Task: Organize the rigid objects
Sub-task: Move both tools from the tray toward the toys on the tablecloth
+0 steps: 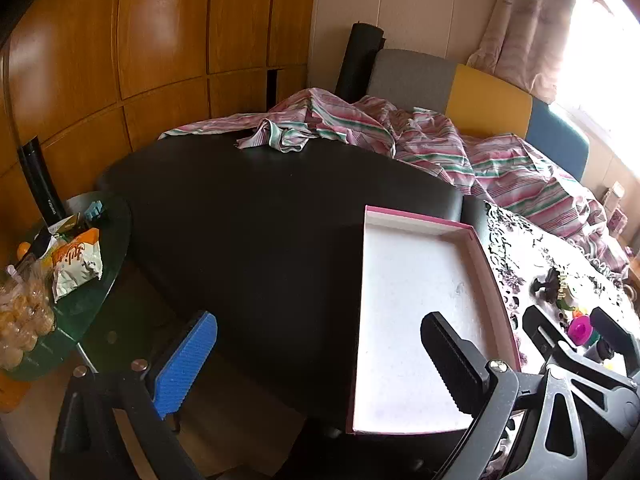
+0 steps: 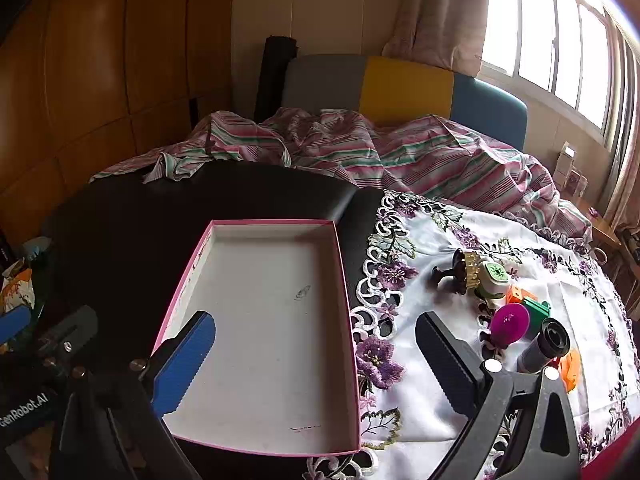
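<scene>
Left wrist view: left gripper [image 1: 320, 364] tilted down over black table [image 1: 248, 216], jaws spread wide, nothing between them; blue pad [image 1: 186, 364] at left, black pad [image 1: 452, 364] at right, the latter over the floor of the pink-rimmed box [image 1: 404, 304]. Box lidless, white inside, nothing in it, lying on the table just beside the embroidered cloth [image 1: 520, 256]. Right gripper [image 1: 572, 332] visible at far right above the cloth, jaws likewise apart, small toys [image 1: 568, 296] beyond it. Striped bedsheet [image 1: 400, 136] bunched at the table's far edge; glass side table [image 1: 96, 264] with snack bags at left. Right wrist view: right gripper [image 2: 316, 364] released, nothing grasped; blue pad over the pink-rimmed box [image 2: 264, 320], black pad over the embroidered cloth [image 2: 460, 240]. Rigid objects clustered on the cloth, right of the box and apart from it: magenta disc [image 2: 510, 324], green block [image 2: 538, 308], grey cylinder [image 2: 544, 346], orange piece [image 2: 570, 368], dark figurine [image 2: 456, 272].
</scene>
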A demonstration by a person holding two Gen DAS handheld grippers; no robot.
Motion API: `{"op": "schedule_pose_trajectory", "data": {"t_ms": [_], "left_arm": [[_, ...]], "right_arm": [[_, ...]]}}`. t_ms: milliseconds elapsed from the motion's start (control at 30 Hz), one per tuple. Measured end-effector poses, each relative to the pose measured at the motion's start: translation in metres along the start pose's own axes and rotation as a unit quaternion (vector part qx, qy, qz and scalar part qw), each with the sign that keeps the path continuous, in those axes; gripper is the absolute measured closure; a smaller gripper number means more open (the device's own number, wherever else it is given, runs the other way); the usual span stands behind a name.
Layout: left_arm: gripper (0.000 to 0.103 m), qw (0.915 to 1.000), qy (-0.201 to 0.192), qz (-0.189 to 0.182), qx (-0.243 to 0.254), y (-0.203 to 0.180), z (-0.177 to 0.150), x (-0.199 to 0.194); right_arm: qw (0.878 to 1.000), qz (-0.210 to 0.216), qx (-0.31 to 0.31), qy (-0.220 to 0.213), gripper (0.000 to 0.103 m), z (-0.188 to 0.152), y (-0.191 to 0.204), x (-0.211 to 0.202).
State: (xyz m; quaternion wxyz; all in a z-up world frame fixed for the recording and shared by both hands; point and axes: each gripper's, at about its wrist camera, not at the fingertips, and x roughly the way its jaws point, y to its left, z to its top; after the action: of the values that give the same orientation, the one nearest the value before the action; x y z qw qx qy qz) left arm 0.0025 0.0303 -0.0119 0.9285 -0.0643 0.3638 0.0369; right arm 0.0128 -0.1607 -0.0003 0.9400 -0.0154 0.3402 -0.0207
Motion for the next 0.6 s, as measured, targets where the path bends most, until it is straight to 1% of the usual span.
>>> {"op": "schedule_pose_trajectory", "data": {"t_ms": [400, 600], "left_arm": [[0.0, 1.0, 0.001, 0.007, 0.006, -0.008, 0.005, -0.003], [0.0, 0.9993, 0.004, 0.012, 0.035, -0.019, 0.004, 0.002]], "right_arm": [[1.0, -0.001, 0.007, 0.007, 0.001, -0.004, -0.008, 0.007], [1.0, -0.003, 0.012, 0.021, 0.001, -0.011, -0.019, 0.016]]}}
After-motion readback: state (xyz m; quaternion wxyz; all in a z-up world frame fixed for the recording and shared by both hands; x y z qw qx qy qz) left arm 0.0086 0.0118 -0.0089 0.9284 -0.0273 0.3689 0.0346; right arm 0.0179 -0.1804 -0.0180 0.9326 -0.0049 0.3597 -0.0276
